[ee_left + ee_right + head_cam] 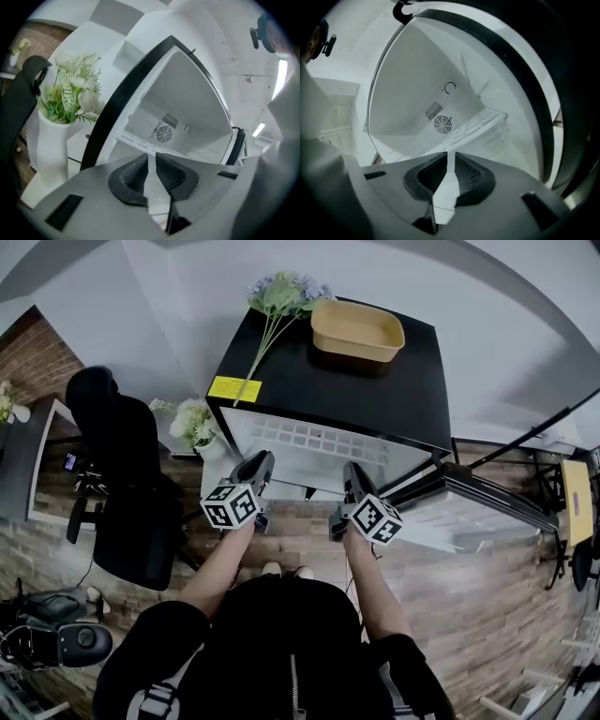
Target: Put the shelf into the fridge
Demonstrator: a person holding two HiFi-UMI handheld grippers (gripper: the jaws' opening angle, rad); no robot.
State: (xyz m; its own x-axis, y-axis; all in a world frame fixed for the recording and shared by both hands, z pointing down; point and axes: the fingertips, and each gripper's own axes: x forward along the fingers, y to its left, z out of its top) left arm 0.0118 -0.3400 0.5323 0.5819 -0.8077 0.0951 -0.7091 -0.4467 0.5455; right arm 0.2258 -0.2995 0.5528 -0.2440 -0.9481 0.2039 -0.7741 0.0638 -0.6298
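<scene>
**Shelf [309,442] in the fridge [375,395], both grippers released**

The shelf, a white grid, lies inside the open fridge and spans its width. A round fan grille [442,124] shows on the back wall behind it. The left gripper [151,157] and right gripper [450,155] hover side by side just before the opening, pointing in. Each has its jaws nearly together with a slim gap and grasps nothing; the shelf lies beyond their tips. The door [487,507] stands open at the right. A tan tray [356,331] and flowers [281,296] rest on the fridge top. A white vase [51,140] stands beside the fridge.
</scene>
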